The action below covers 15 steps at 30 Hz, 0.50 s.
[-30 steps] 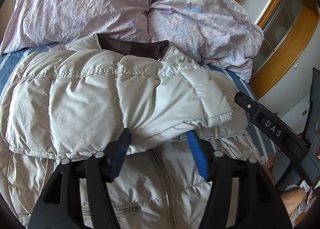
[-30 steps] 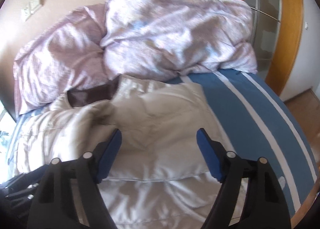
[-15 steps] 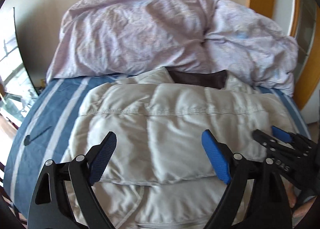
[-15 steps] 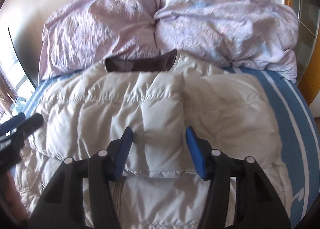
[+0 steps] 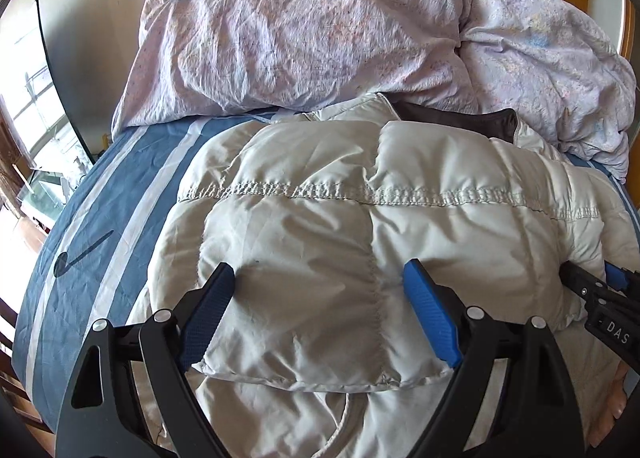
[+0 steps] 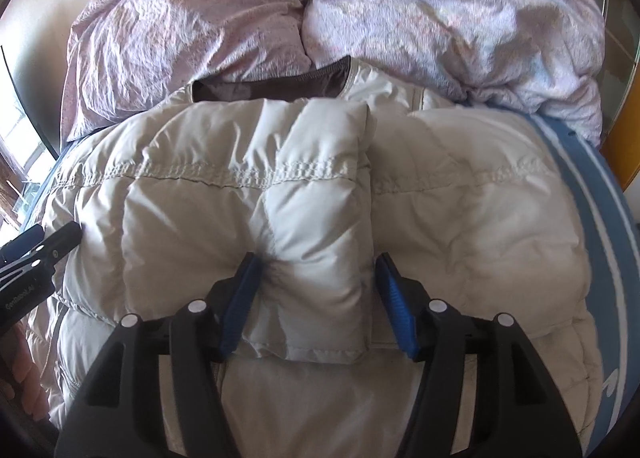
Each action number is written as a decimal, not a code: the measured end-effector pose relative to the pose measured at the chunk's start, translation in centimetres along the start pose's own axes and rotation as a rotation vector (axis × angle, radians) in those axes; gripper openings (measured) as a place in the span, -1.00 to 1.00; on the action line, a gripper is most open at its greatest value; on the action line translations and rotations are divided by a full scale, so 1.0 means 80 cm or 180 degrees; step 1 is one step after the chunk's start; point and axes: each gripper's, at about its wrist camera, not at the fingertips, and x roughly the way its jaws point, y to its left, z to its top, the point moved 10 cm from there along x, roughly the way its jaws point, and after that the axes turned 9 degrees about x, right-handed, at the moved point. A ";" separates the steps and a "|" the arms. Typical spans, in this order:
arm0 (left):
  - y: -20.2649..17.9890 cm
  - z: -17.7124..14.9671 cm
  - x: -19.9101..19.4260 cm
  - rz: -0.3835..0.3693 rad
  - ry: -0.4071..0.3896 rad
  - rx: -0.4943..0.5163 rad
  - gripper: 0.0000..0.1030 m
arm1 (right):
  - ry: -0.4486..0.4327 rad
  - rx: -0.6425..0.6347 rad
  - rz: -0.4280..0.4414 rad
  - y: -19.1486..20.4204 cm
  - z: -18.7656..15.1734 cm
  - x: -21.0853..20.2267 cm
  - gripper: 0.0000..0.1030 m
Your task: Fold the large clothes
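One pale quilted jacket (image 5: 320, 225) lies on the blue striped bedspread (image 5: 120, 193), collar toward the two lilac pillows (image 5: 304, 25) behind it. Over the jacket's left side, the left gripper (image 5: 320, 290) stands wide open, its jaws straddling a folded sleeve panel without pinching. Toward the jacket's middle, the right gripper (image 6: 316, 282) has its jaws partly apart, just reopening, pads (image 6: 244, 290) pressing into the puffy sleeve end (image 6: 320, 217) between them.

Jacket (image 5: 360, 225) lies on bed (image 5: 132, 193); duvet (image 5: 320, 29) heaped at 12 o'clock behind it, sleeve (image 6: 316, 217) folded across jacket's middle.
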 end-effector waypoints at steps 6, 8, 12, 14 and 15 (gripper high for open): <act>-0.003 -0.003 0.007 0.0015 0.0035 0.0055 0.70 | 0.0085 0.0042 0.0009 -0.002 -0.002 0.008 0.20; -0.004 -0.003 0.010 0.0014 0.0042 0.0069 0.71 | 0.0106 0.0031 -0.0018 -0.001 -0.002 0.010 0.21; -0.006 -0.006 0.018 0.0019 0.0061 0.0129 0.71 | 0.0168 0.0027 -0.0066 -0.003 -0.002 0.017 0.23; -0.007 -0.007 0.022 0.0013 0.0082 0.0142 0.71 | 0.0191 0.0019 -0.0101 -0.004 -0.003 0.021 0.25; -0.007 -0.008 0.025 0.0001 0.0102 0.0144 0.72 | 0.0200 0.0020 -0.0114 -0.004 -0.003 0.023 0.26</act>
